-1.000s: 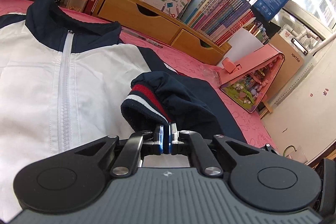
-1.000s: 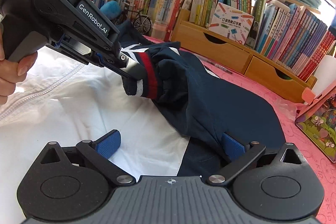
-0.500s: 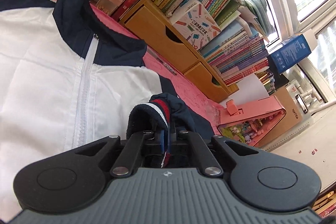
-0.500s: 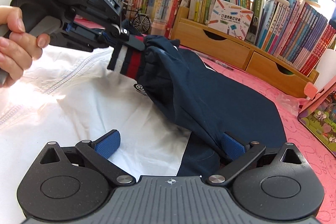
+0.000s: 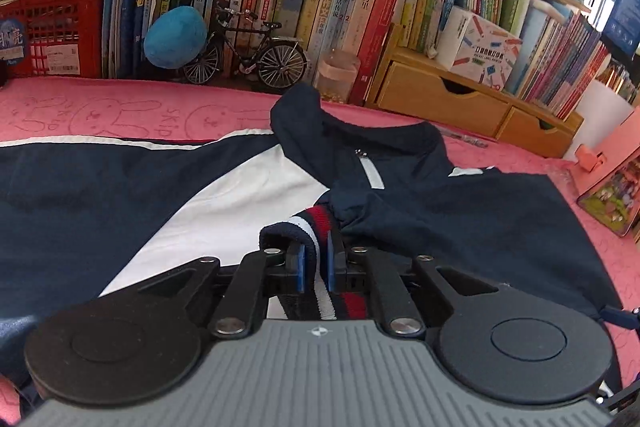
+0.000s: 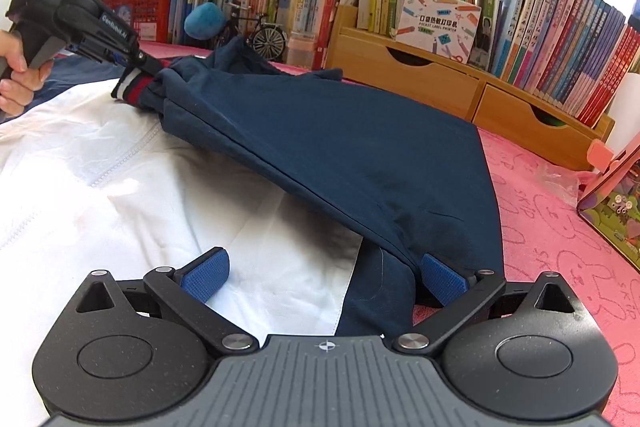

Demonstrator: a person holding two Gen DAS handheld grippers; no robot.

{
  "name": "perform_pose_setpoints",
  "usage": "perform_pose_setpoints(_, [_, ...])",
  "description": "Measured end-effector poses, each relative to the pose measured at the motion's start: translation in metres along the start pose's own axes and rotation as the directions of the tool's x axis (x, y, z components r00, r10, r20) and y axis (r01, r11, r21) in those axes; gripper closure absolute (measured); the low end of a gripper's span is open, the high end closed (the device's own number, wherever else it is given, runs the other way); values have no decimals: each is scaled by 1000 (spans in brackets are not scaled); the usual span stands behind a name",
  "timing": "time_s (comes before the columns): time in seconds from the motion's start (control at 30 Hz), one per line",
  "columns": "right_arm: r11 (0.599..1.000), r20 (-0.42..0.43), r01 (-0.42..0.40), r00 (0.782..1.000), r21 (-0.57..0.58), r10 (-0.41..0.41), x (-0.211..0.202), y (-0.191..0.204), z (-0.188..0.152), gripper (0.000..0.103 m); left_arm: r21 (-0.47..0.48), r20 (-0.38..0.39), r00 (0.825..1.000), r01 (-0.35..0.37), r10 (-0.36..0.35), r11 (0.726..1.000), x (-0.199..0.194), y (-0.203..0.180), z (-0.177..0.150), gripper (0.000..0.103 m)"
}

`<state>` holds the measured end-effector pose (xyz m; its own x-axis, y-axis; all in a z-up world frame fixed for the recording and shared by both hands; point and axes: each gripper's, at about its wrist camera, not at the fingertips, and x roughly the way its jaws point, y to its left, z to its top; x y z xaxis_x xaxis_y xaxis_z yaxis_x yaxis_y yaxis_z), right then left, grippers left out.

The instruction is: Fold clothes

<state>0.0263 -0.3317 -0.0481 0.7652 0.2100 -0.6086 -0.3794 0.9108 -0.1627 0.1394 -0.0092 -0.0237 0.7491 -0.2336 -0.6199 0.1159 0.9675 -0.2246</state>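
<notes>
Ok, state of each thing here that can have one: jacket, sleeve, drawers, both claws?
Navy and white zip jacket: flat on pink cloth, zipped.
Navy sleeve: folded across the chest.
Striped cuff: between left claw pads, jaws opening.
Right claw: open, empty.
Wooden drawers: closed.

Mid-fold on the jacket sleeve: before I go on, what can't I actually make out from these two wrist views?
- Left wrist: whether the left gripper, its jaws opening, still presses the striped cuff; the fabric hides the pad faces.
- Left wrist: the jacket hem, hidden under the gripper body.
- Right wrist: the white front's far side, cut by the left edge.
- Right wrist: what lies beneath the folded navy sleeve.
- Right gripper open; touch on the cloth unclear.
</notes>
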Motion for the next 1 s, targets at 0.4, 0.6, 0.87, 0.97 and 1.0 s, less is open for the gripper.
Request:
perform_pose_setpoints(0.4, [983,60,141,989,-122,-134,-6,23,-2,0,-120,179,976,146,-124,982,-39,26,3,88])
perform_pose_setpoints(0.6, [983,57,137,990,-118,-131,-5,22,0,0,323,242,969,-135,56,937,-62,-12,-22,68])
perform_pose_setpoints(0.87, [982,60,140,989,-124,-133,-7,21,0,0,803,231,971,-151,-67,577,-57,-94,-87,17])
perform_pose_setpoints(0.97, [980,63,147,988,-131,-140,-7,23,0,0,864,293,955,-249,-34,438,-34,-120,-101,13])
perform_pose_setpoints(1.0, [979,66,152,987,-135,-145,-7,24,-1,0,873,343,939,-316,-7,371,-25,-126,-107,14])
